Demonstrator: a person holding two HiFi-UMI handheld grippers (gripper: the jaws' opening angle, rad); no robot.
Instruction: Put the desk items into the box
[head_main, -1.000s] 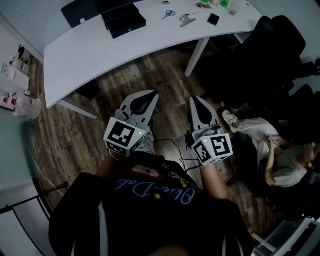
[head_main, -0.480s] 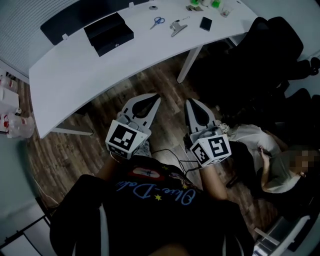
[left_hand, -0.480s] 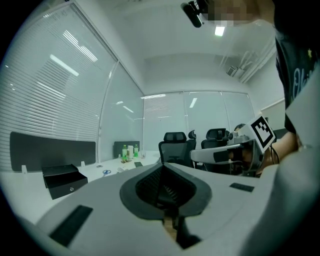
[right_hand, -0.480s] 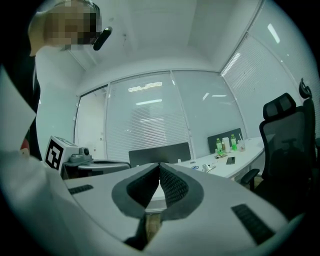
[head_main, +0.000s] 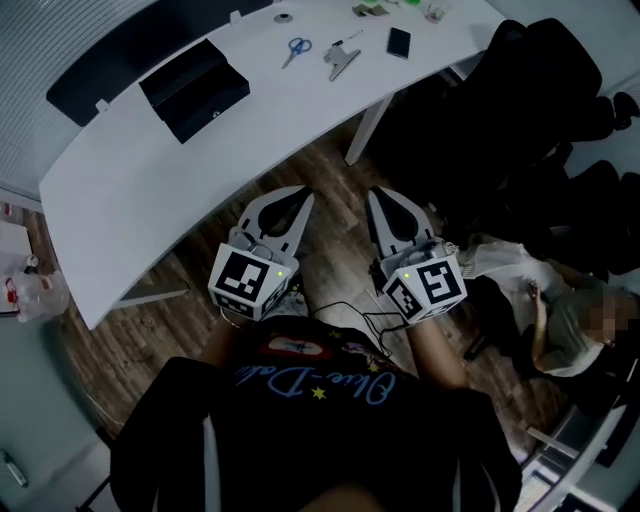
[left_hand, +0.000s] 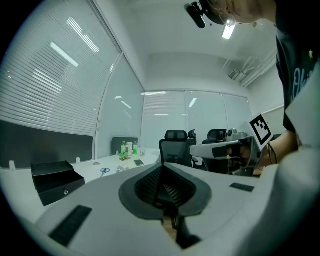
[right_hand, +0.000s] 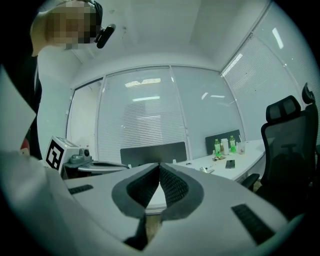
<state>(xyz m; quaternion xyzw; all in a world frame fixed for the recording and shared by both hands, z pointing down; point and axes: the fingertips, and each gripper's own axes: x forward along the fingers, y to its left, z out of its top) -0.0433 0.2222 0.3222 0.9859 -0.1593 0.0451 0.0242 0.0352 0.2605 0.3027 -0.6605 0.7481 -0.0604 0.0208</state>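
On the white desk (head_main: 130, 160) stands an open black box (head_main: 195, 88). To its right lie blue-handled scissors (head_main: 295, 48), a metal clip (head_main: 340, 60) and a black phone (head_main: 398, 42). My left gripper (head_main: 307, 191) and right gripper (head_main: 373, 193) hang side by side over the wooden floor, short of the desk's near edge, both shut and empty. The left gripper view shows its jaws (left_hand: 161, 165) closed, with the box (left_hand: 54, 180) and scissors (left_hand: 104, 170) beyond. In the right gripper view, the closed jaws (right_hand: 159, 165) point toward the desk, with the phone (right_hand: 230, 163) to the right.
Black office chairs (head_main: 540, 90) crowd the desk's right end. A seated person (head_main: 560, 320) is at the right. Green bottles (right_hand: 217, 146) stand at the desk's far end. A cable (head_main: 350, 310) trails by the grippers. A desk leg (head_main: 368, 128) stands ahead.
Both grippers have travelled forward together toward the desk. In the head view the desk and its box have slid left and down, closer to the grippers. The jaws stay closed.
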